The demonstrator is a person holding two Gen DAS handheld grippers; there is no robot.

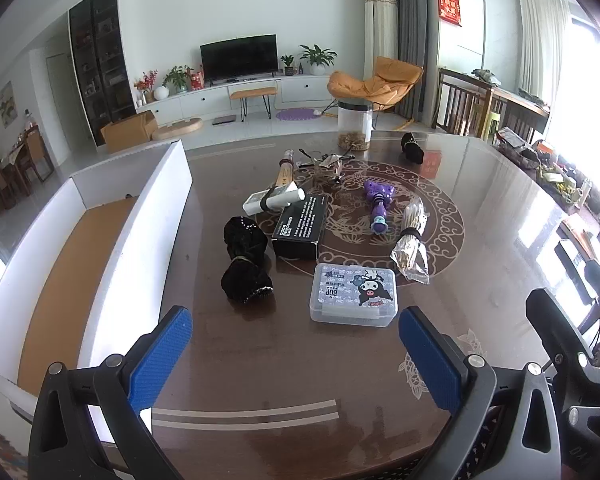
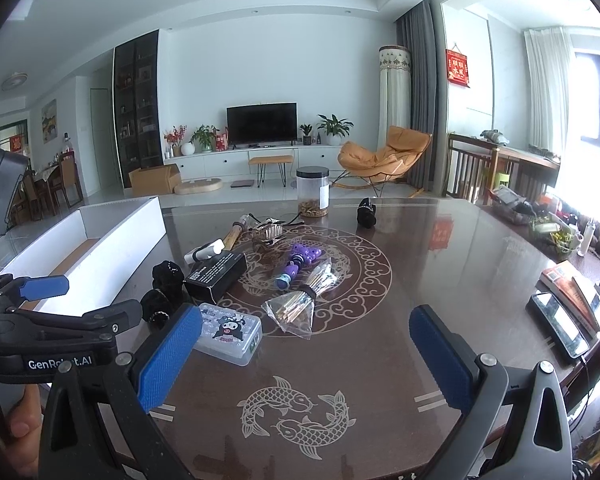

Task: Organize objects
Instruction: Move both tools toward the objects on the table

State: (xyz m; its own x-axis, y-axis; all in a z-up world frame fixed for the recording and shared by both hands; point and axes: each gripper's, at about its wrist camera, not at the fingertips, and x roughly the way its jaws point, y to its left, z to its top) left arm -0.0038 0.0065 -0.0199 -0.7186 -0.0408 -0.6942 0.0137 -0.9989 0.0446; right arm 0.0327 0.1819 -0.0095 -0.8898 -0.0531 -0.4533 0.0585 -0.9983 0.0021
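The left gripper hangs above the near edge of the tabletop with its 2 blue pads spread wide and nothing between them; it tilts down toward the clutter, probably so the first pick can be chosen. The right gripper is likewise released and empty, poised over the 2 inlaid fish at the near edge.

Closest to the left gripper lies a clear lidded box with a cartoon sticker, flat on its base, a likely easy first grasp across its short sides. Just left of it sits a black fabric bundle, cinched at the middle. Behind these, toward the tabletop's centre, lie a black carton, a white roll held by a band, a purple toy and a banded pack of sticks in clear wrap, all loosely scattered on the round inlay, not yet sorted. A bamboo tube, a hair claw, a clear jar and a small black pouch stand nearer the far edge.

Along the left edge rests a long white tray with a brown floor, holding nothing that shows; it is presumably the place meant for the scattered things, set within reach of the left hand.
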